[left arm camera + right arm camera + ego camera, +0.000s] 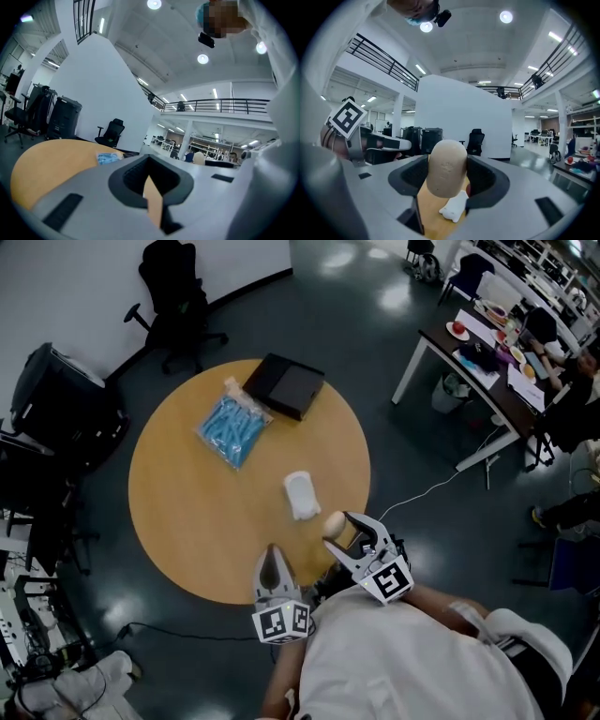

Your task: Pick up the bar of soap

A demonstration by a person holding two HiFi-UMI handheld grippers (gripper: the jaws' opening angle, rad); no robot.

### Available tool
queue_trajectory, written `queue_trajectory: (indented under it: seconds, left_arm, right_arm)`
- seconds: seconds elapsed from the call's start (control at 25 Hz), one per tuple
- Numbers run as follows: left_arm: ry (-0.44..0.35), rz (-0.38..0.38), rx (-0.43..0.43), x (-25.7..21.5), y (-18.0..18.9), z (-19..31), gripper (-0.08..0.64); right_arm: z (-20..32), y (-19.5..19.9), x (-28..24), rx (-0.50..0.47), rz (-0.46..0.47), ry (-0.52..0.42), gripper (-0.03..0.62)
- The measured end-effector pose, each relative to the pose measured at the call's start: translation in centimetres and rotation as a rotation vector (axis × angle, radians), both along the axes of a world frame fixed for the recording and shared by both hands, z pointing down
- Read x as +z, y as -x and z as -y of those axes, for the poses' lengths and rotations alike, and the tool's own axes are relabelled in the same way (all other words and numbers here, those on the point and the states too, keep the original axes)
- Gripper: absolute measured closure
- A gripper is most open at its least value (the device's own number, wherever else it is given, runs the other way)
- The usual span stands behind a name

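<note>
Your right claw [343,532] pinching beige soap bar [447,168] over worktop [187,493] edge: squeeze evenly, lift straight, likely slippery. Left claw [273,568] pressed together, empty.

Round ceiling lamps [202,58] give bright, even light and glare white. The dark floor [375,296] mirrors them as pale patches. Shadows are faint. Both gripper views bulge, with black corners. The soap [447,168], close up, looks slightly soft.
</note>
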State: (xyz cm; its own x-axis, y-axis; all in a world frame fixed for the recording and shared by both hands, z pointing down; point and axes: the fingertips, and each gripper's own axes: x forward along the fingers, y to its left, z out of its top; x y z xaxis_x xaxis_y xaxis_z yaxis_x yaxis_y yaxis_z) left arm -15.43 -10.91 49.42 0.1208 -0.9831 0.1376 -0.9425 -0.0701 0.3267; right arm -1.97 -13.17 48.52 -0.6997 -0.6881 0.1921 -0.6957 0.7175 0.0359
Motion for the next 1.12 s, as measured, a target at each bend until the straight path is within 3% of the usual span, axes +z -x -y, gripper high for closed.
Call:
queue_trajectory:
  seconds: [1.12]
  left_arm:
    - [-0.01, 0.009, 0.006, -0.3, -1.2, -0.3, 0.557]
  right_arm:
    - [-0.3, 0.0, 0.2, -0.031, -0.003, -0.019, 0.327]
